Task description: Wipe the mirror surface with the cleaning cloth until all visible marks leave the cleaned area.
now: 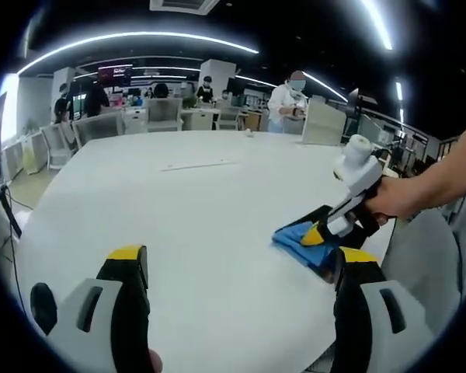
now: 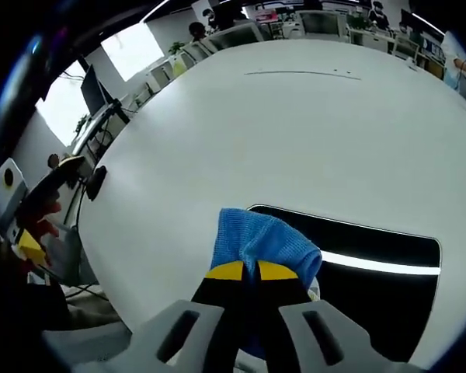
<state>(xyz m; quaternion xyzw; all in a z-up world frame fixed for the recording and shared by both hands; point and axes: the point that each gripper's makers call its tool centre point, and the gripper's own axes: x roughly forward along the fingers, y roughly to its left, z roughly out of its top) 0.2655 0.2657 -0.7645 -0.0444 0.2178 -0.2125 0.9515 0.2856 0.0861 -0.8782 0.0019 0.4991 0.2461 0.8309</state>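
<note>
Right gripper [image 2: 244, 270] fingers pinching folded blue microfibre cloth [image 2: 256, 241] at dark rectangular mirror's [image 2: 373, 249] edge, left gripper [image 1: 241, 272] fingers spread; unsteadied mirror may slide on white counter [image 2: 295, 132].

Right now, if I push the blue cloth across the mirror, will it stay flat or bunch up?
Probably bunches: the blue cloth already looks soft and folded where the right gripper pinches it. It likely slides easily on the glossy mirror, being light.
</note>
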